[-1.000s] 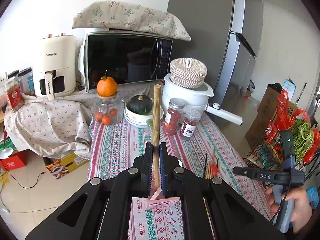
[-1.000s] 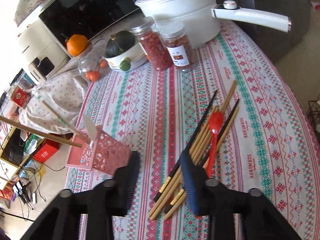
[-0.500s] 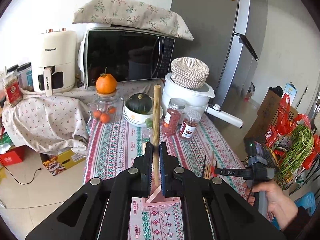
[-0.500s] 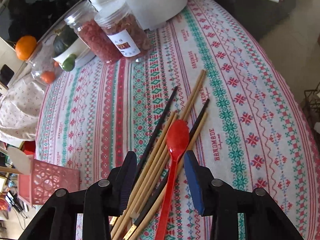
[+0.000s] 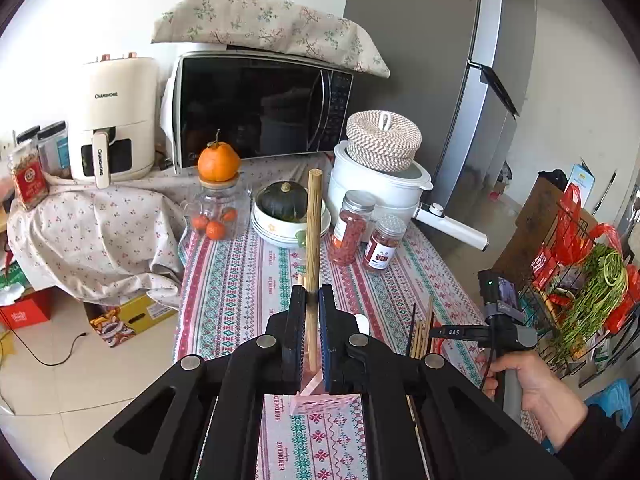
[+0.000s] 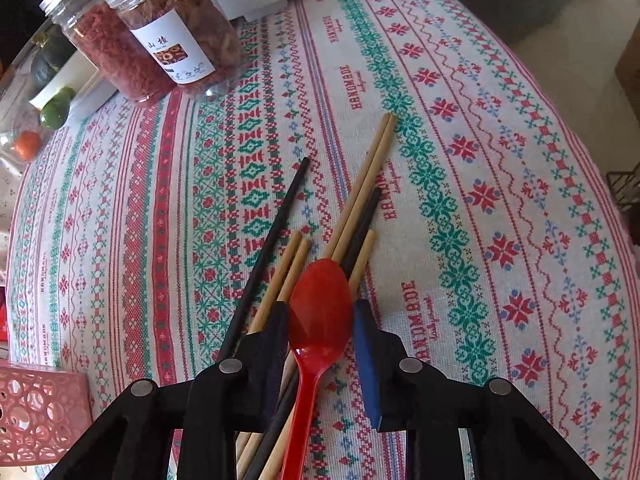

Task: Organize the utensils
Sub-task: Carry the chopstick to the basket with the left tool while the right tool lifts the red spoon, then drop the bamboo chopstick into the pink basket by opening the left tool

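Red spoon (image 6: 320, 304), pink basket (image 6: 38, 412)

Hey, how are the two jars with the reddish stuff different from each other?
In the left wrist view, the left jar is taller; the right jar is shorter. In the right wrist view, the left jar holds fine deep-red bits and shows no label, while the right jar holds larger brownish-red slices behind a white label. Both are clear plastic, upright, standing side by side.
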